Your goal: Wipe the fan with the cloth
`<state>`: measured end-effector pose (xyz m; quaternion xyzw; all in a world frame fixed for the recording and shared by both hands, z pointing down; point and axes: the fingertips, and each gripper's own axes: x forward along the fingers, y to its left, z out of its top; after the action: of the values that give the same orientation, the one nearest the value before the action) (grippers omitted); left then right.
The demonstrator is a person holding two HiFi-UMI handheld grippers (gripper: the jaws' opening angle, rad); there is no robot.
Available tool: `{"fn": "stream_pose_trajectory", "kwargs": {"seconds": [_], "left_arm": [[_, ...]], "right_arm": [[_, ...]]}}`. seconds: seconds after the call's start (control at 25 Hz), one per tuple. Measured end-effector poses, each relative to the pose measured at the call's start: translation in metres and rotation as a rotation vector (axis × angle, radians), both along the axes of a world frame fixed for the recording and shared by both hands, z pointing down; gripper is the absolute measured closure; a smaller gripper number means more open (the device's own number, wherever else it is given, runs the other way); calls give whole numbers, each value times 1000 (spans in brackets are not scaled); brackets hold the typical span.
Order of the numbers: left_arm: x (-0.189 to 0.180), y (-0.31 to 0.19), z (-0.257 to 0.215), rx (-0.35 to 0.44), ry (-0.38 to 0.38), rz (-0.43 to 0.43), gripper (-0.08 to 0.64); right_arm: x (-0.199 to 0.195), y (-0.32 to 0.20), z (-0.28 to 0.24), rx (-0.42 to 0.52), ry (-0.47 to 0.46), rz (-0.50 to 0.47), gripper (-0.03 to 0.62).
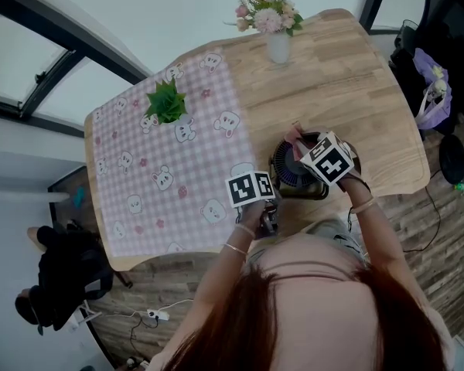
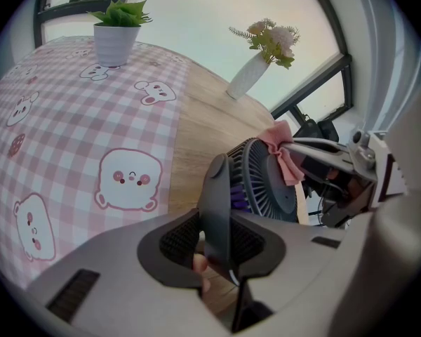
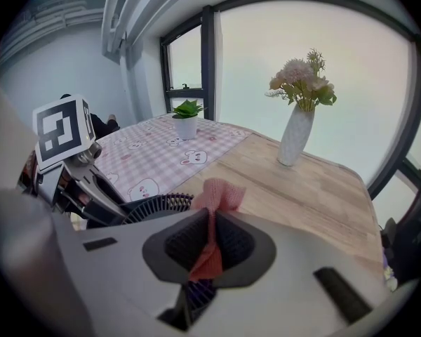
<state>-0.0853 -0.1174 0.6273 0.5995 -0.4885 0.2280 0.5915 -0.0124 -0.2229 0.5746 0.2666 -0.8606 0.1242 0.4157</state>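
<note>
- The head view hides a lot. The person's hair fills the bottom, and the two marker cubes cover both claws and most of the fan (image 1: 288,170).
- Only a dark round slice of the fan shows, lower centre-right. It sits on the light wooden surface (image 1: 356,91), just right of the tablecloth (image 1: 170,161).
- I can't make out the fan's base in any view.
- The left claw (image 2: 215,243) is clamped on a smooth, dark, curved bit of the fan's frame, with the ribbed grille right behind it.
- The right claw (image 3: 210,243) is pinching the cloth (image 3: 217,194). It's pink and knitted-looking, bunched up above the pads and lying against the grille's top edge.
- The tablecloth is pink check with little bears.
- A white vase (image 1: 278,49) of flowers and a leafy potted plant (image 1: 166,103) sit toward the top of the head view.
</note>
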Motion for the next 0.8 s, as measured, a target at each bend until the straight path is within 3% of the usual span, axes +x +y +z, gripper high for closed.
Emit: {"fn": "stream_pose_trajectory", "kwargs": {"seconds": [0.8], "left_arm": [[0, 0, 0, -1, 7, 2, 465]], "right_arm": [[25, 3, 0, -9, 45, 51, 566]]}}
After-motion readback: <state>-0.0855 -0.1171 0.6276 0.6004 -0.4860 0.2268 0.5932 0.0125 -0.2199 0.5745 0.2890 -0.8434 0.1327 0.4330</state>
